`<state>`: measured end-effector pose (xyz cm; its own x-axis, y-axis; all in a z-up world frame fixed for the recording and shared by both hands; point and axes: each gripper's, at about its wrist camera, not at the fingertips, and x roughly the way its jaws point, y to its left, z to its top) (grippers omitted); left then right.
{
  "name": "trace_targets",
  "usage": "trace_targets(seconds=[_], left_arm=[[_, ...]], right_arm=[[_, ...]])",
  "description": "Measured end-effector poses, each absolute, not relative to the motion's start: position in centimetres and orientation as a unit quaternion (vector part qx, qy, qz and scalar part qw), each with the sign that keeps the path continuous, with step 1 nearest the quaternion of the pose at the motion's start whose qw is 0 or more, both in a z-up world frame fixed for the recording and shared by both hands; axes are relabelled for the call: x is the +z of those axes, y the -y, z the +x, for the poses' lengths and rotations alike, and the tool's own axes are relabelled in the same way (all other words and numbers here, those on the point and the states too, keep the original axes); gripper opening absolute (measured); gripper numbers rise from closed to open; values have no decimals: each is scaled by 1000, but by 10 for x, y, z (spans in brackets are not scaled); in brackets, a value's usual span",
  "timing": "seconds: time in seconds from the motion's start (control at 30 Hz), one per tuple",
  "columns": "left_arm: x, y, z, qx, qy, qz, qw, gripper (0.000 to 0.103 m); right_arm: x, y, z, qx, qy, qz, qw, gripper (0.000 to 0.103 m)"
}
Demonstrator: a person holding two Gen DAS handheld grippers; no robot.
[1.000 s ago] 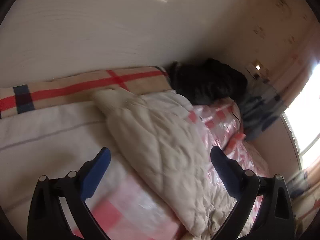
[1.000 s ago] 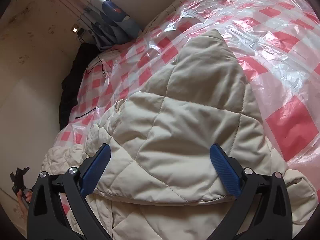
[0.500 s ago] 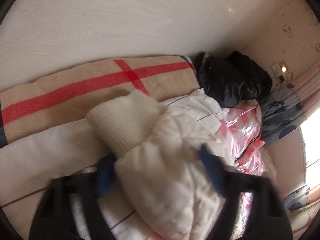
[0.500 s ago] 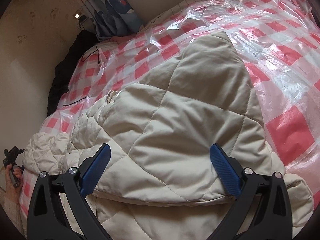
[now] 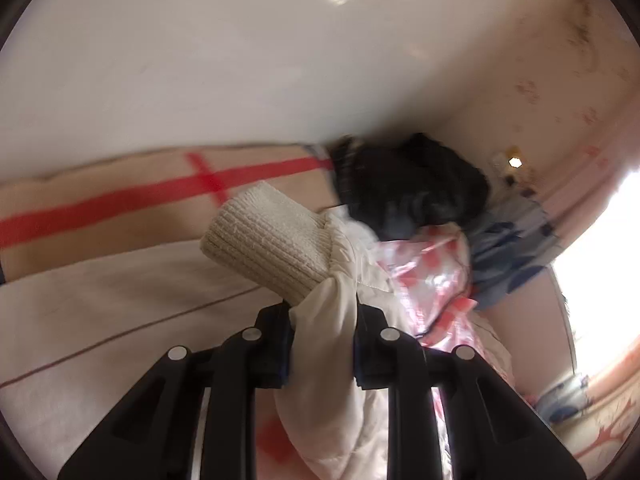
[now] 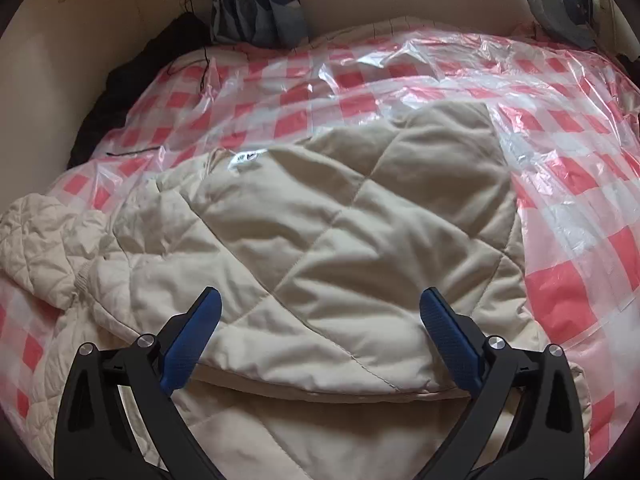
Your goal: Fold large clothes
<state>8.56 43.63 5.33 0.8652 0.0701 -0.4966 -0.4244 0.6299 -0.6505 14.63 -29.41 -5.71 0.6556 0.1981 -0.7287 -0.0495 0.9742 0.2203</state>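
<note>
Left gripper [image 5: 322,344] closing on jacket [image 6: 340,248] sleeve [image 5: 324,320]; right gripper [image 6: 318,336] gapes empty above jacket.

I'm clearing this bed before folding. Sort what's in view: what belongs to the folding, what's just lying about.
Folding job:
- cream quilted jacket
- its sleeve with ribbed cuff, left gripper closing on it
- right gripper, open above the jacket

Lying about:
- black garment
- plaid blanket
- checked plastic sheet

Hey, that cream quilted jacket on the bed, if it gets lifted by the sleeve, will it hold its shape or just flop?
Likely floppy: the sleeve bunches between the closing jaws of the left hand-held gripper, its ribbed cuff sticking out. The jacket looks puffy, so probably light for its bulk. It may slide on the glossy checked plastic sheet.
</note>
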Motion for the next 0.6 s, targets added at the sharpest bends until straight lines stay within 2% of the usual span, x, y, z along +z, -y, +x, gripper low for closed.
trace_targets(seconds=[0.1,0.33,0.6], left_arm=[[80,-414,84,107,-199,-395,891,23],[140,-335,96,11,-175,-358,917,22],[186,-214,121,-110,-171,-319,926,22]], right_arm=[[-75,284,156,66,-468,59,879,96],[-52,299,148,88,-426,125,892,96],[-39,337,147,127,-397,263,870,96]])
